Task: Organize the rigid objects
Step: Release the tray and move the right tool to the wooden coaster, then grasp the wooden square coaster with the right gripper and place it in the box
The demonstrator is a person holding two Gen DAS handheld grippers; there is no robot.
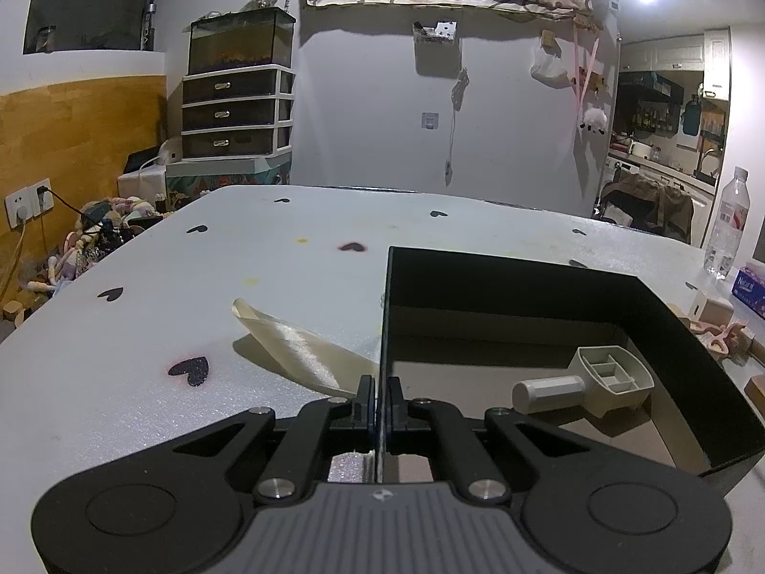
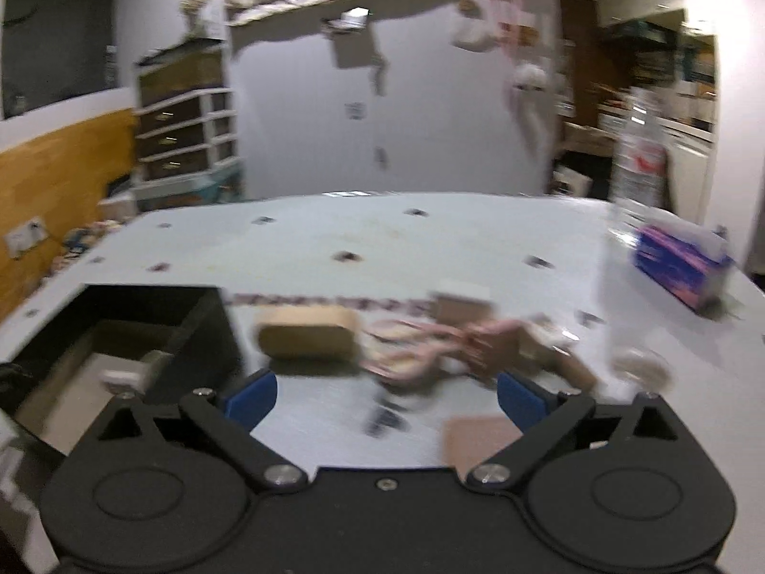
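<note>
Nearest the left wrist camera, the left gripper [image 1: 380,399] has its jaws pressed together on the thin left wall of the black box [image 1: 540,282], pinching that wall between the pads. Inside the box, toward its right wall, a beige scoop [image 1: 588,380] lies on the brown floor, handle pointing left. Just outside the pinched wall a cream spoon-shaped piece [image 1: 296,351] rests on the table [image 1: 143,335], its near end meeting the gripper. At the table's right edge stand a bottle [image 1: 729,225] and a tissue pack [image 1: 750,284], with small pink and tan items beside the box's right wall, too small to identify. Right wrist view, heavily blurred: the right gripper [image 2: 385,394] has its blue-padded jaws spread wide with nothing between them, only bare table [image 2: 430,244] below. Just beyond the pads lies a tan block [image 2: 308,332], and to its right a jumble of pink and brown pieces [image 2: 459,342], not separable in the blur. The box [image 2: 158,315] sits at the near left edge, the tissue pack [image 2: 679,272] near the right edge.
</note>
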